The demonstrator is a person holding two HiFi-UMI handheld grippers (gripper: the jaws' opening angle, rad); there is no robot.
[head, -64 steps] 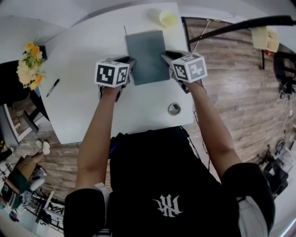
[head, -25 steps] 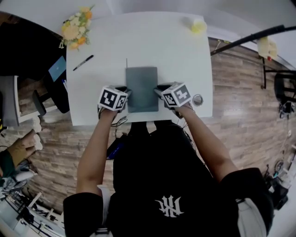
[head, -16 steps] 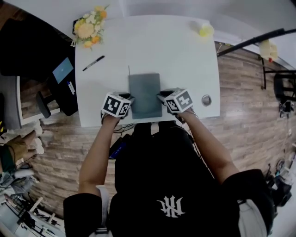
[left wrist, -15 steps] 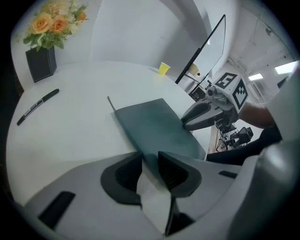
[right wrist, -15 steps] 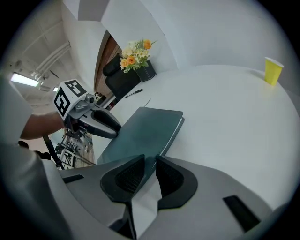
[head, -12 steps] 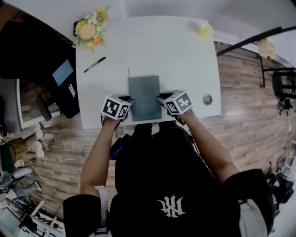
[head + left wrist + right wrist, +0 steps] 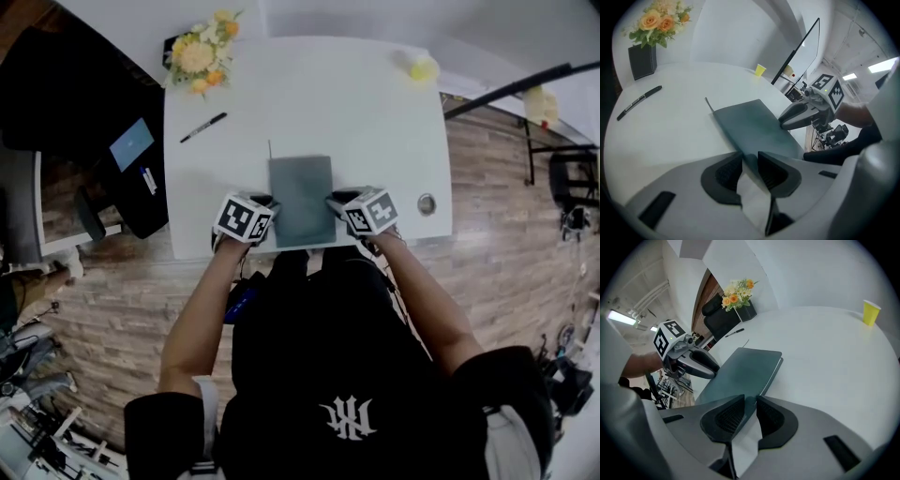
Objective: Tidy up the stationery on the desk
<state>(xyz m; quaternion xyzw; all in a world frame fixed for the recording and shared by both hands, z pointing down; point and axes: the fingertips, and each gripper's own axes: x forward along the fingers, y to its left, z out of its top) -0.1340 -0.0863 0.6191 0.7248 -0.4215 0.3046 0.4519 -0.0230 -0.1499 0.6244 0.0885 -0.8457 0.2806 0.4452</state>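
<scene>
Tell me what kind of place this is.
Probably an office or lab workroom. A white desk carries a grey notebook, a black marker and a vase of flowers. It stands on wood-plank flooring, with dark equipment crowded beyond the desk.

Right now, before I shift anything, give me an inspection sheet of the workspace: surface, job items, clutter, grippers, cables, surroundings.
Surface: white desk, no spills or marks seen.
Job's things: grey notebook lying near the front edge; black marker loose toward the far left.
Clutter: flowers in a dark vase at the far left corner; yellow cup at the far right; round fitting near the right edge.
Grippers: left gripper shut on the notebook's left edge; right gripper shut on its right edge.
Cables: nothing seen on the desk.
Surroundings: wood-plank floor; dark furniture to the left.
</scene>
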